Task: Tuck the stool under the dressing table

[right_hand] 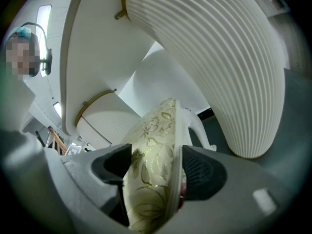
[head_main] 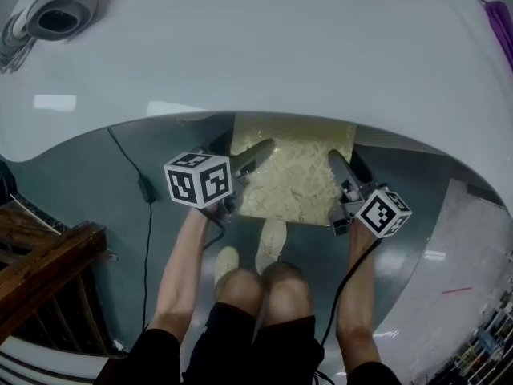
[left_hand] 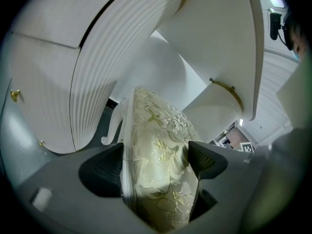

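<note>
One stool (head_main: 288, 183), two tools, and both are on it. The left tool (head_main: 256, 152) pinches the seat's left edge and the right tool (head_main: 335, 160) pinches its right edge. Each carries one marker cube, so two cubes in all.

In the left gripper view, the left tool (left_hand: 155, 165) has its two dark pads on either side of the cream cushion with its gold flower pattern. One pad is on the cushion top and the other on the white frame beneath. The right gripper view shows the same hold: the right tool (right_hand: 157, 167) is clamped across cushion and frame. One curved white stool leg (right_hand: 201, 128) shows beyond it.

The stool stands on the grey floor (head_main: 120, 183) in the gap below the white table (head_main: 264, 54). Its far end is hidden under the table's front edge and its near end sticks out toward the person. Two ribbed pedestals (left_hand: 97, 72) flank that gap.

Both forearms reach straight down and forward, the left forearm (head_main: 180, 271) and right forearm (head_main: 357, 295) outside the bent knees. Two pale shoes (head_main: 272, 243) are planted just short of the stool.

On the tabletop, one white-and-grey appliance (head_main: 60, 6) lies at the far left and one purple item (head_main: 501, 22) at the far right. One black cable (head_main: 148, 215) trails across the floor.
</note>
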The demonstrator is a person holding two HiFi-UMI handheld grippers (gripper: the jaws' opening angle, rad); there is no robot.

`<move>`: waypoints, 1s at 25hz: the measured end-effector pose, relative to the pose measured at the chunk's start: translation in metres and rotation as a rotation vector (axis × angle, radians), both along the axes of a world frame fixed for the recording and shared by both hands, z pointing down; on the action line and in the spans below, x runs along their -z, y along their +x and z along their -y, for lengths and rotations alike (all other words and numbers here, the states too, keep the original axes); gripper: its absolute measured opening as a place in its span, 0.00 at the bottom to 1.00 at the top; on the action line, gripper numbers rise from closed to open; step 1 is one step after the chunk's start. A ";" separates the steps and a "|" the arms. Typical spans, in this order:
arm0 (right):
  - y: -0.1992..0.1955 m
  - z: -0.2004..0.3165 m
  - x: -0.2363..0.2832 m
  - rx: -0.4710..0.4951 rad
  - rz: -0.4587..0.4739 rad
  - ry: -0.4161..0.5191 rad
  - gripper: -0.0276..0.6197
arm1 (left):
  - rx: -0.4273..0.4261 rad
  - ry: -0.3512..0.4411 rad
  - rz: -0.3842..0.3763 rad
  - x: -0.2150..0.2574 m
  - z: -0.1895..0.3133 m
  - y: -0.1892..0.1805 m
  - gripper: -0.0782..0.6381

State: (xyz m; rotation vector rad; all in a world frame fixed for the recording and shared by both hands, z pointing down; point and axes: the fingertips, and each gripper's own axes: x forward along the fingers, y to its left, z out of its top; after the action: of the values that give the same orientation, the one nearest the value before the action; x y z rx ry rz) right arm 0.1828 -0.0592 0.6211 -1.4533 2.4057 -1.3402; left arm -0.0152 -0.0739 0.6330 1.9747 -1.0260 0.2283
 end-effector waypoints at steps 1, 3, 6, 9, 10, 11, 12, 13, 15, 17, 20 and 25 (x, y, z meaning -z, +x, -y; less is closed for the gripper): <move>0.000 0.000 0.000 0.000 -0.002 0.000 0.55 | -0.001 0.001 0.000 0.000 0.000 0.000 0.71; 0.001 -0.001 -0.002 -0.001 -0.003 0.002 0.55 | -0.003 0.004 0.000 -0.001 0.000 0.001 0.71; 0.002 -0.002 -0.004 -0.007 0.000 0.011 0.55 | -0.008 0.012 -0.001 -0.003 0.000 0.002 0.71; 0.002 -0.003 -0.005 -0.010 0.001 0.015 0.55 | -0.015 0.018 -0.002 -0.004 0.000 0.003 0.71; 0.002 -0.002 -0.005 -0.010 -0.001 0.016 0.55 | -0.015 0.018 -0.001 -0.005 0.001 0.003 0.71; 0.003 -0.002 -0.006 -0.009 -0.004 0.016 0.55 | -0.014 0.017 -0.001 -0.006 0.000 0.003 0.71; 0.003 -0.002 -0.008 -0.008 -0.006 0.013 0.55 | -0.012 0.013 -0.001 -0.007 0.000 0.003 0.71; 0.003 -0.002 -0.010 -0.006 -0.007 0.009 0.55 | -0.009 0.008 -0.001 -0.009 -0.001 0.003 0.71; 0.004 -0.002 -0.015 -0.003 -0.005 -0.001 0.55 | -0.004 -0.002 0.001 -0.013 -0.001 0.003 0.71; 0.004 -0.002 -0.018 0.000 0.001 -0.008 0.55 | -0.002 -0.006 0.005 -0.015 -0.001 0.002 0.71; 0.002 -0.002 -0.018 0.004 0.006 -0.015 0.55 | 0.000 -0.004 0.007 -0.014 -0.001 0.001 0.71; 0.001 -0.003 -0.019 -0.005 0.016 -0.013 0.55 | -0.006 -0.013 -0.009 -0.017 -0.002 0.002 0.71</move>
State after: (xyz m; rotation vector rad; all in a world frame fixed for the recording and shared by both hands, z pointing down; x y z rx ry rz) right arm 0.1843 -0.0561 0.6396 -1.4450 2.3868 -1.3640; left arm -0.0135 -0.0715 0.6498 1.9656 -1.0111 0.2288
